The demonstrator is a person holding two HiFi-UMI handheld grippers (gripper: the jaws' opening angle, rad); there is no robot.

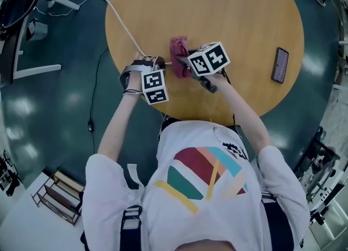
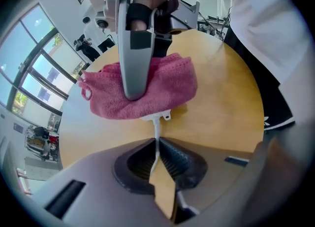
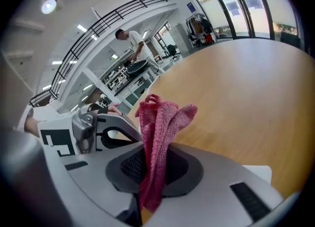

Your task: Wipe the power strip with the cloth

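A pink cloth lies bunched on the round wooden table, covering most of the power strip. Only the strip's white end pokes out beneath the cloth. My left gripper is shut on the strip's thin white cable, just short of that end. In the head view the left gripper sits left of the cloth. My right gripper is shut on a fold of the cloth and presses it down from above. From the head view the right gripper reaches in from the right.
A dark phone lies near the table's right edge. The white cable runs off the table's left edge to the floor. A white stand and a wire rack are on the floor. A person stands far off.
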